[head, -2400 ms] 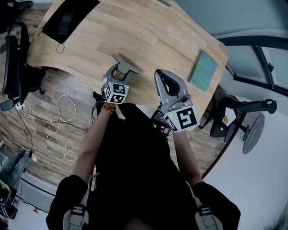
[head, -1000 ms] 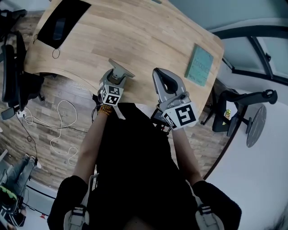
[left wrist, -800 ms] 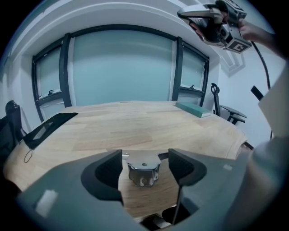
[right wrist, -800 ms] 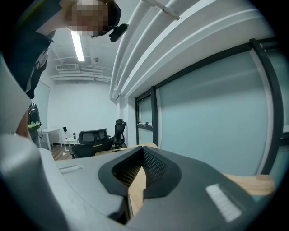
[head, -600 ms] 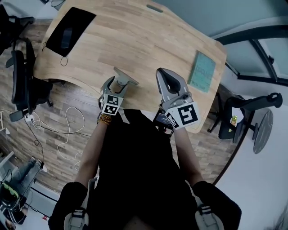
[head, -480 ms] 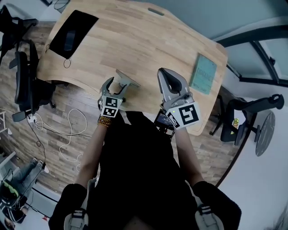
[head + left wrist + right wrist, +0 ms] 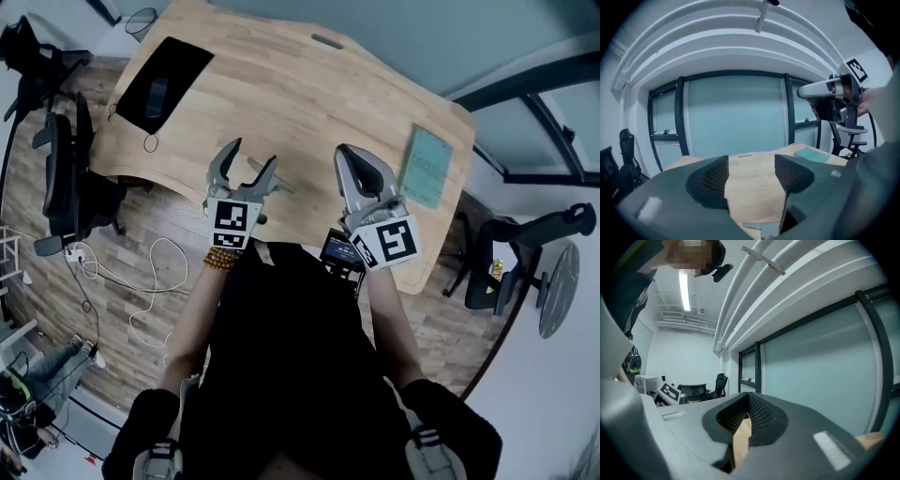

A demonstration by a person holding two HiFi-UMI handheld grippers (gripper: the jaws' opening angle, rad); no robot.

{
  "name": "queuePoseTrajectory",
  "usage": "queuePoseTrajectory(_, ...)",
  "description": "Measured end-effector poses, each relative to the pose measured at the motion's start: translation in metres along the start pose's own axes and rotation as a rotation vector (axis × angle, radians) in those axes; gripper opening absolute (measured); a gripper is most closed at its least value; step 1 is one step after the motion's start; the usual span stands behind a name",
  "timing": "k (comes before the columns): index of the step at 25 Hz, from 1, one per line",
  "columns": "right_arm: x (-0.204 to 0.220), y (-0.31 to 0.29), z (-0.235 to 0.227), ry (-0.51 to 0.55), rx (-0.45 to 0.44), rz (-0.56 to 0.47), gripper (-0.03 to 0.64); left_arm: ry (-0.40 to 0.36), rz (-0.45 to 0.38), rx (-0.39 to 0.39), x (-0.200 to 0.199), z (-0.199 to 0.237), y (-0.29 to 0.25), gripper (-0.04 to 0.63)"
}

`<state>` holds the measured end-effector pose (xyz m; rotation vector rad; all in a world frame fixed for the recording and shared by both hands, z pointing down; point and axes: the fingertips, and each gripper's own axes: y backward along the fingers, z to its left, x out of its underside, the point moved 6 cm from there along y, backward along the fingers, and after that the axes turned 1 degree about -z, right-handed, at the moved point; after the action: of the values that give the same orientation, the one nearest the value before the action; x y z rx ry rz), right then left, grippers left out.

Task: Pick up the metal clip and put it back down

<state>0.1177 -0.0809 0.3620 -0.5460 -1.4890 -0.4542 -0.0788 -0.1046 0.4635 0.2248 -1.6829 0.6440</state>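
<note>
Both forearms outstretched side by side, left claw (image 7: 251,155) wide apart and empty, right claw (image 7: 349,152) nearly closed.

A light wooden table (image 7: 309,103) with rounded corners runs across the upper half of the head view. A black mat (image 7: 178,70) lies at its upper-left end, with a dark flat item (image 7: 155,93) on it, perhaps a phone. Just below the mat sits a small thin ring (image 7: 150,143). A teal notebook (image 7: 427,167) lies flat at the right end. The metal clip (image 7: 283,185) seems to rest near the lower edge, left of centre.
</note>
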Motion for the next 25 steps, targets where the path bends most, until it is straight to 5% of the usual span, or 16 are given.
queuePoseTrajectory(12,-0.015,0.015,0.001,0.043,0.035,-0.028,0.023,-0.033,-0.221,-0.039,-0.117,-0.01,0.017,0.271)
queuePoseTrajectory(21,-0.025,0.025,0.008,0.076,0.054,-0.051,0.023,-0.033,-0.331,-0.05,-0.152,-0.021,0.032,0.035)
queuePoseTrajectory(25,-0.026,0.03,0.011,0.085,0.051,-0.05,0.023,-0.024,-0.33,-0.044,-0.151,-0.025,0.031,0.0)
